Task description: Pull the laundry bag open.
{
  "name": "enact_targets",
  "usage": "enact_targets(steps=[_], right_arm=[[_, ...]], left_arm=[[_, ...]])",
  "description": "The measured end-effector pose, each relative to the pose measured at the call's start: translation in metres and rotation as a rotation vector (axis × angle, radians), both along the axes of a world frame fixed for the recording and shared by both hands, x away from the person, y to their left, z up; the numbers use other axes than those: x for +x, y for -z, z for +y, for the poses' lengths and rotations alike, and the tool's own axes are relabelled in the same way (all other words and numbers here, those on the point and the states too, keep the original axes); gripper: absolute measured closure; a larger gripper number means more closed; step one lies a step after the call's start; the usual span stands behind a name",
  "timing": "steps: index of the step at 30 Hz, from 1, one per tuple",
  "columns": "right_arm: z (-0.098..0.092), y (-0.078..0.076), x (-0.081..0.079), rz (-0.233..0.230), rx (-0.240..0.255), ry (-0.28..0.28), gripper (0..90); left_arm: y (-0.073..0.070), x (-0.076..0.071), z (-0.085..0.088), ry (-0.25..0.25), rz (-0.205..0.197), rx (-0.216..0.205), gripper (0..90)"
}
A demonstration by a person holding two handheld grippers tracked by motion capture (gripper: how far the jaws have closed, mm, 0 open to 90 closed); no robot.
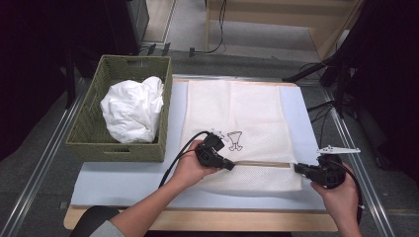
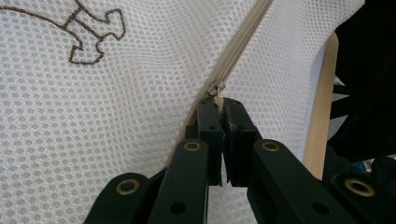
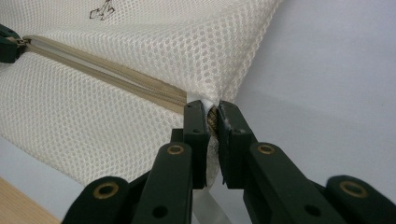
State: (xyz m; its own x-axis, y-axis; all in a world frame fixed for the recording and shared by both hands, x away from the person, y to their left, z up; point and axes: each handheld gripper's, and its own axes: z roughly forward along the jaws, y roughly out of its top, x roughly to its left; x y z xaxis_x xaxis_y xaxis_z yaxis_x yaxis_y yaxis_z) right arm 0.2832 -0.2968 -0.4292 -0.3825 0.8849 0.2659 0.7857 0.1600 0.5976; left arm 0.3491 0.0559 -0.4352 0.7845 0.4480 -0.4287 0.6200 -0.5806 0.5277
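The mesh laundry bag (image 1: 237, 123) lies flat mid-bench, its zipper (image 3: 112, 77) running toward 9 o'clock. The left tool (image 2: 219, 105) pinches the zipper pull (image 2: 215, 88); the right tool (image 3: 211, 114) clamps the bag's zipper-end corner. If either thin grip slips, the mesh could bunch and jam the slider.

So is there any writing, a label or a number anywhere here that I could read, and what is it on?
None: no word, brand or number can be read in any view.
The mesh bag carries only a brown outline drawing, not letters; in the left gripper view it looks like a bone shape, cut off by the picture's edge.
The basket and the white bundle in it bear no visible text.
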Motion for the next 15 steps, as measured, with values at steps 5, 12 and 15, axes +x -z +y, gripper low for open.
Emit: enact_targets(steps=[5, 12, 15], right_arm=[[-0.0005, 0.0016, 0.0002, 0.0, 0.003, -0.006, 84.2], [0.0001, 0.0025, 0.0006, 0.006, -0.004, -0.007, 84.1], [0.0001, 0.0024, 0.0006, 0.004, 0.002, -0.01, 84.1]], left_arm=[[-0.0003, 0.0011, 0.0015, 0.006, 0.006, -0.004, 87.9], [-0.0004, 0.0003, 0.0021, 0.004, 0.014, -0.007, 87.9], [-0.0011, 0.0005, 0.003, 0.001, 0.015, -0.009, 87.9]])
